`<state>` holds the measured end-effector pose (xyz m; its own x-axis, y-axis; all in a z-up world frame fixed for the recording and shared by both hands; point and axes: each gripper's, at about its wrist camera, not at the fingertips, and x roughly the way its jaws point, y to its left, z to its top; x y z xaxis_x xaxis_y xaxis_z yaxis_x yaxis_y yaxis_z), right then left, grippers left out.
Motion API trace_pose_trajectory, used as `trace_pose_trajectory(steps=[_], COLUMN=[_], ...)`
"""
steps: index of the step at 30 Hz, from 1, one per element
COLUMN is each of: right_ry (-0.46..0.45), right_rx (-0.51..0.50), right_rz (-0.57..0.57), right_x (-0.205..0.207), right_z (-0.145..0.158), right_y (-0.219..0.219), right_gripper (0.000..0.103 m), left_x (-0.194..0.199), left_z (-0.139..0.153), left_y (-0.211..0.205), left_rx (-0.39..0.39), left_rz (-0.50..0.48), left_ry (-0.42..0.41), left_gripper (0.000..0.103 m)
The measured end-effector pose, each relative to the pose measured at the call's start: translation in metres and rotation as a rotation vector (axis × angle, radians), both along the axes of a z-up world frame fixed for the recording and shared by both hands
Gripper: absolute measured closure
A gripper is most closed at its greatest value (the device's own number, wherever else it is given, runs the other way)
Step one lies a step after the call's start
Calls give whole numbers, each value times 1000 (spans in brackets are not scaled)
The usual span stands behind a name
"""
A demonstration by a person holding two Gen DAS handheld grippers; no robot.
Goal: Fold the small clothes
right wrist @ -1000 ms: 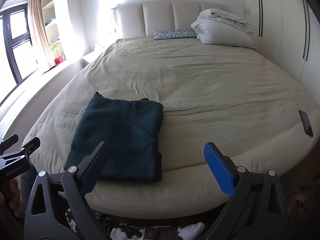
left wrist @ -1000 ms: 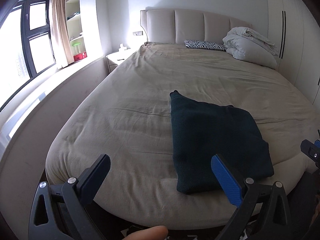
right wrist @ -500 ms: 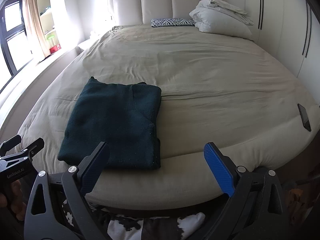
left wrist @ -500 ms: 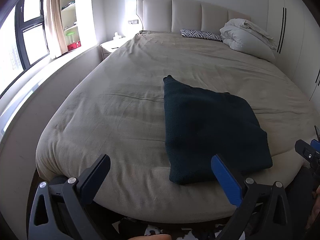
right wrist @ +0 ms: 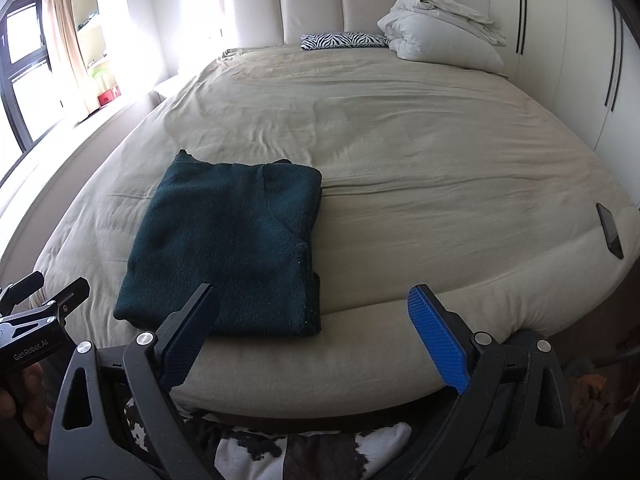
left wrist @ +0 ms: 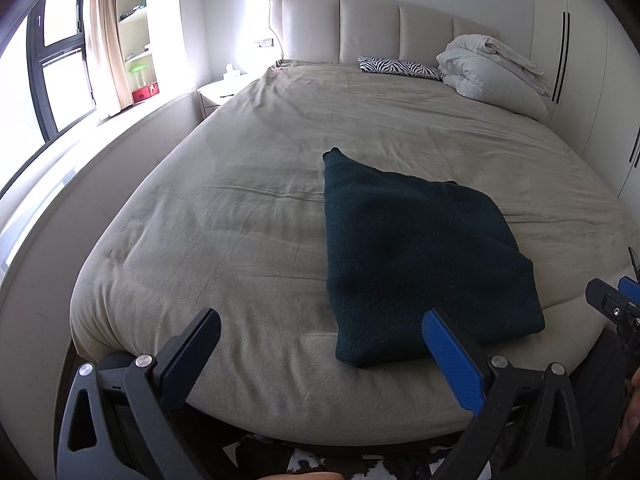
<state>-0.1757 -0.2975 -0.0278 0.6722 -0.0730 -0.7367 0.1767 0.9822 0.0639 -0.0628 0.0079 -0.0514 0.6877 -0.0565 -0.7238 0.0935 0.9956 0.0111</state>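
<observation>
A dark green knitted sweater [left wrist: 416, 256] [right wrist: 236, 248] lies folded into a flat rectangle near the foot edge of the beige bed [left wrist: 248, 216] [right wrist: 420, 168]. My left gripper [left wrist: 320, 344] hangs open just short of the foot edge, with the sweater's near edge ahead of its right finger. My right gripper [right wrist: 312, 328] is open too, its left finger in front of the sweater's near right corner. Nothing is held in either. The left gripper [right wrist: 36, 312] shows at the left edge of the right wrist view, held by a hand.
A black phone [right wrist: 610, 230] lies near the bed's right edge. A white duvet bundle [right wrist: 440, 28] and a zebra pillow [right wrist: 344, 40] sit by the headboard. A nightstand [left wrist: 224, 90] and window ledge run along the left. A cow-pattern rug [right wrist: 304, 452] lies below.
Both grippers have risen and tilted down a little over the foot edge, staying open. The folded sweater has not moved.
</observation>
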Motion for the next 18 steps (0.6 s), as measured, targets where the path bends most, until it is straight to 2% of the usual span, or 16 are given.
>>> trace_pose_trajectory(steps=[18], right_ry=[1], right_rx=[-1], right_rz=[5], right_x=[0], right_z=[-1], right_y=[2], right_gripper=[7], left_x=[1], left_z=[0], left_y=[0], left_rx=[-3], left_rz=[-5], left_ry=[4], left_gripper=[0])
